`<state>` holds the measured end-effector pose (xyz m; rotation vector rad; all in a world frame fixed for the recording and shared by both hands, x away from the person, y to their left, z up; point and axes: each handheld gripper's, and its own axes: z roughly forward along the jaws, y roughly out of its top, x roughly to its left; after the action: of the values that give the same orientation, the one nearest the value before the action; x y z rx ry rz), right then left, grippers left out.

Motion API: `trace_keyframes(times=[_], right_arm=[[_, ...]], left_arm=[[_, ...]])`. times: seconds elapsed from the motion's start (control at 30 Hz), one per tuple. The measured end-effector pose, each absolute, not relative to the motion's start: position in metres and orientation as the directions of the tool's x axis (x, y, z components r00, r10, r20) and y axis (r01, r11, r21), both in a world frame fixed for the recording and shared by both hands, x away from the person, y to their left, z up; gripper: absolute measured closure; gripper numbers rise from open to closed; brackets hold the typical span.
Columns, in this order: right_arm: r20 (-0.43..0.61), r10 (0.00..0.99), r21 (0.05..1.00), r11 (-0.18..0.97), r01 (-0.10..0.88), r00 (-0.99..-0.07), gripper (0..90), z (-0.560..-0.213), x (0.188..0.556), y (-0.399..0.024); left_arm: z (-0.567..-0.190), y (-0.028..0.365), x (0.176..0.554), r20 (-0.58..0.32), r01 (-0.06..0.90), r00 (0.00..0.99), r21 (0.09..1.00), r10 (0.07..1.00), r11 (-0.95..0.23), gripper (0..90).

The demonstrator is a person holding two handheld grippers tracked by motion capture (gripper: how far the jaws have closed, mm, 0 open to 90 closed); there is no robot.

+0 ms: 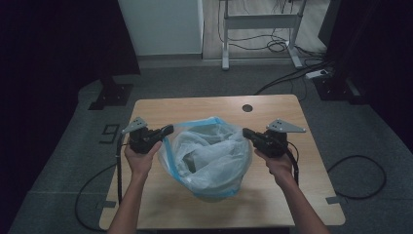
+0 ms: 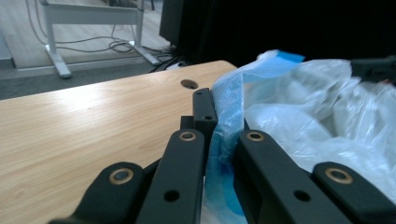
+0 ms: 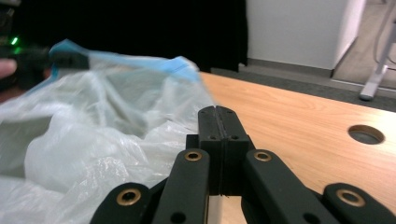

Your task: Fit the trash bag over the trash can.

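Note:
A clear plastic bag (image 1: 209, 156) with a blue rim lines a bin in the middle of the wooden table (image 1: 195, 105). My left gripper (image 1: 168, 129) is at the bag's left edge, shut on the blue rim. In the left gripper view the blue rim (image 2: 224, 140) runs between the jaws of that gripper (image 2: 208, 100). My right gripper (image 1: 245, 131) hovers at the bag's right side. In the right gripper view its jaws (image 3: 218, 116) are pressed together with nothing between them, and the bag (image 3: 93, 126) lies just to their left.
A round cable hole (image 1: 247, 107) sits in the table's far side. Beyond the table stand a white desk frame (image 1: 258, 22), a white cabinet (image 1: 163, 27) and a black stand base (image 1: 111, 95). Cables (image 1: 360, 175) trail over the grey floor on both sides.

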<state>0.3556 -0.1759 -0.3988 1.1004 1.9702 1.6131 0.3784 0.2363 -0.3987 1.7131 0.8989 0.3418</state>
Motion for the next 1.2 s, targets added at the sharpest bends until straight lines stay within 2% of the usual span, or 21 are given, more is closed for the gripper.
trace_keyframes(times=[0.13,0.57,0.97,1.03,1.1,1.13,1.17,1.2], right_arm=[[0.202,0.778,0.932,0.034,0.361,-0.594,89.0,-0.407,0.364,-0.179],[0.223,0.791,0.897,0.063,0.438,-0.571,89.0,-0.441,0.374,-0.165],[0.238,0.808,0.900,0.024,0.435,-0.539,88.3,-0.458,0.360,-0.174],[0.235,0.817,0.912,0.003,0.411,-0.526,74.8,-0.457,0.355,-0.180],[0.236,0.820,0.917,-0.011,0.398,-0.522,72.7,-0.454,0.352,-0.183],[0.231,0.819,0.929,-0.024,0.370,-0.526,64.6,-0.448,0.341,-0.188],[0.231,0.819,0.929,-0.024,0.370,-0.526,64.6,-0.448,0.341,-0.188],[0.217,0.814,0.938,-0.020,0.346,-0.539,60.7,-0.440,0.325,-0.193]], left_arm=[[-0.404,0.237,0.382,-0.226,0.424,0.653,0.900,0.723,-0.102,90.0],[-0.430,0.235,0.387,-0.265,0.527,0.632,0.836,0.728,-0.153,89.9],[-0.452,0.241,0.366,-0.276,0.516,0.644,0.846,0.713,-0.138,89.8],[-0.454,0.242,0.361,-0.270,0.499,0.647,0.857,0.713,-0.128,89.8],[-0.455,0.242,0.360,-0.271,0.497,0.647,0.859,0.713,-0.124,89.9],[-0.455,0.244,0.359,-0.268,0.492,0.645,0.862,0.715,-0.121,89.9],[-0.455,0.244,0.359,-0.268,0.492,0.645,0.862,0.715,-0.121,89.9],[-0.456,0.245,0.358,-0.268,0.490,0.644,0.863,0.716,-0.118,89.8]])
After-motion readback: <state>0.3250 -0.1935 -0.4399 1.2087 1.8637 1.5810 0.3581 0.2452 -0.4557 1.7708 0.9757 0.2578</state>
